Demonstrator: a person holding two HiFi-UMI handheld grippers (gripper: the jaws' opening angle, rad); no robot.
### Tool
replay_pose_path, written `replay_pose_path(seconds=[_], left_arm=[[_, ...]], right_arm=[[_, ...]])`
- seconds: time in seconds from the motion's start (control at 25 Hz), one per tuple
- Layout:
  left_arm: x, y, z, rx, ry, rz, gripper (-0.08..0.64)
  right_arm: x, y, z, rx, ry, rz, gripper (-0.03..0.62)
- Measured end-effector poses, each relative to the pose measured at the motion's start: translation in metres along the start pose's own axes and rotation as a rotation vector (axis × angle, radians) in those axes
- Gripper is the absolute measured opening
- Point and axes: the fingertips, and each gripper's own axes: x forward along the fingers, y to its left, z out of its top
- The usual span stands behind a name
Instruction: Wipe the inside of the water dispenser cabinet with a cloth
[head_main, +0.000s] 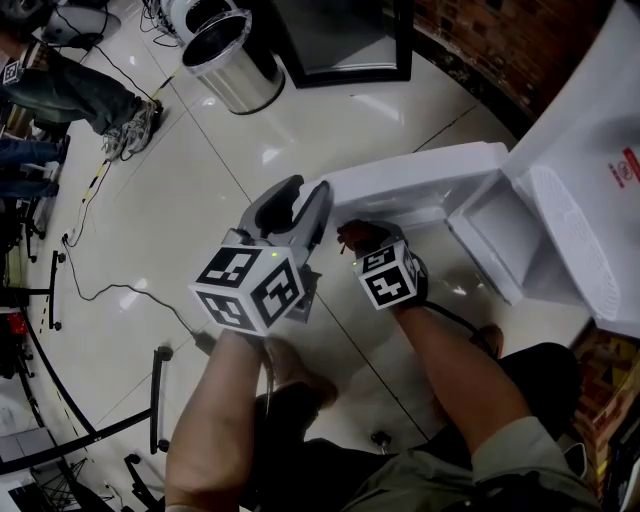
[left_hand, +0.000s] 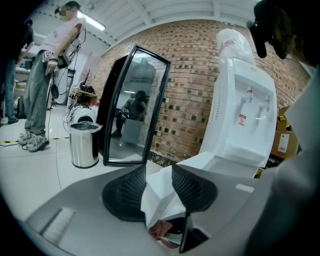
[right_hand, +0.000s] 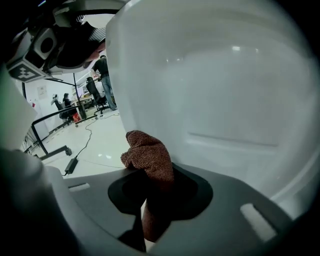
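Observation:
The white water dispenser (head_main: 590, 190) stands at the right with its lower cabinet (head_main: 497, 232) open. Its white door (head_main: 420, 180) swings out to the left. My left gripper (head_main: 305, 195) is shut on the door's free edge; in the left gripper view the white door edge (left_hand: 160, 192) sits between the ribbed pads (left_hand: 127, 192). My right gripper (head_main: 362, 242) is shut on a reddish-brown cloth (head_main: 358, 236), just below the door. In the right gripper view the cloth (right_hand: 149, 155) bunches out of the jaws, close to the door's white inner face (right_hand: 225, 100).
A steel bin (head_main: 225, 60) and a black-framed glass panel (head_main: 345, 40) stand on the tiled floor beyond the door. Cables (head_main: 110, 290) and a black frame (head_main: 155, 400) lie at the left. A person's legs (head_main: 90, 95) are at the top left. A brick wall (head_main: 520, 40) is behind the dispenser.

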Motion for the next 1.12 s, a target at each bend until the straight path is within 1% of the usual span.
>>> replay_pose_path(seconds=[0.08, 0.16, 0.24, 0.36, 0.64, 0.72, 0.88, 1.12], left_arm=[[0.000, 0.000, 0.001, -0.001, 0.000, -0.001, 0.140], [0.000, 0.000, 0.001, -0.002, 0.002, -0.005, 0.140], [-0.001, -0.001, 0.001, -0.002, 0.000, -0.006, 0.140], [-0.002, 0.000, 0.002, -0.003, -0.002, -0.002, 0.140], [0.000, 0.002, 0.002, -0.002, -0.005, 0.006, 0.140], [0.000, 0.002, 0.002, -0.002, -0.004, 0.008, 0.140], [0.000, 0.003, 0.002, -0.001, -0.003, 0.010, 0.140], [0.001, 0.002, 0.001, 0.000, -0.004, 0.010, 0.140]], right_arm=[[0.002, -0.008, -0.001, 0.037, 0.005, -0.026, 0.098], [0.002, -0.022, -0.001, 0.106, 0.006, -0.060, 0.098], [0.004, -0.030, 0.001, 0.151, 0.006, -0.064, 0.098], [0.007, -0.029, 0.002, 0.150, 0.010, -0.058, 0.098], [-0.001, -0.044, 0.000, 0.171, 0.004, -0.098, 0.098], [-0.007, -0.055, -0.004, 0.192, 0.006, -0.124, 0.098], [-0.021, -0.083, -0.015, 0.265, 0.012, -0.196, 0.098], [-0.045, -0.137, -0.040, 0.410, 0.009, -0.334, 0.098]])
